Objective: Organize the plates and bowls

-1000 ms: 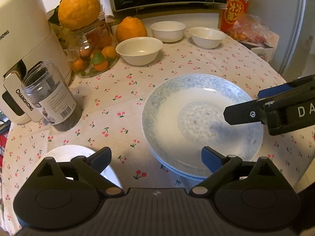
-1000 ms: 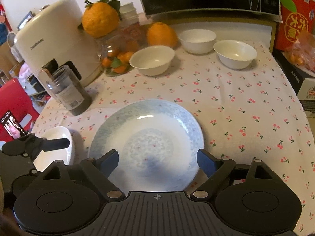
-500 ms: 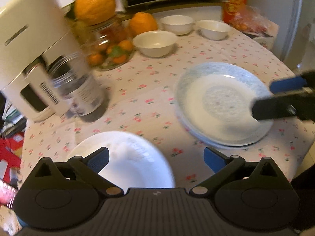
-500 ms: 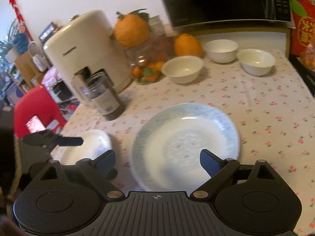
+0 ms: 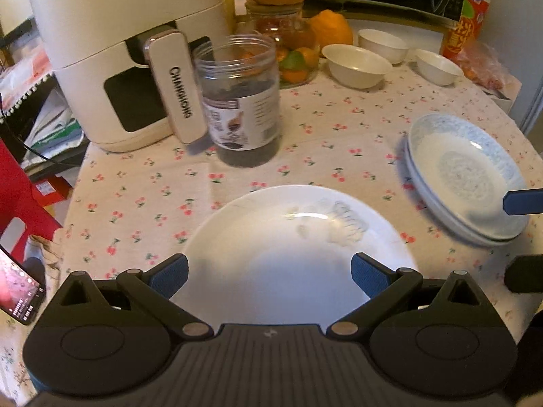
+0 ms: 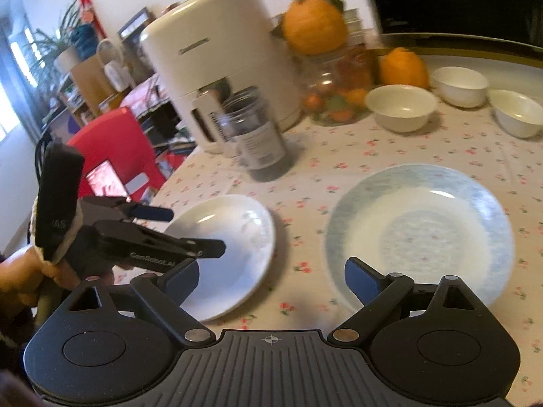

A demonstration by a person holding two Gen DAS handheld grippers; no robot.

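So the left gripper (image 5: pixel 268 273) is hanging over the near side of the white plate (image 5: pixel 298 247), jaws spread wide, nothing in them. That plate is sitting flat on the cherry-print tablecloth (image 5: pixel 142 196), near the front edge, left of the blue-patterned plates (image 5: pixel 465 176), which are sitting stacked. The right gripper (image 6: pixel 271 279) is gaping empty too, near the blue stack. My guess: glazed ceramic, so it's stiff, slippery and chippable. Pinching the near rim, one finger under the lip, looks like the only real hold. Three small bowls (image 5: pixel 356 64) are waiting at the back.
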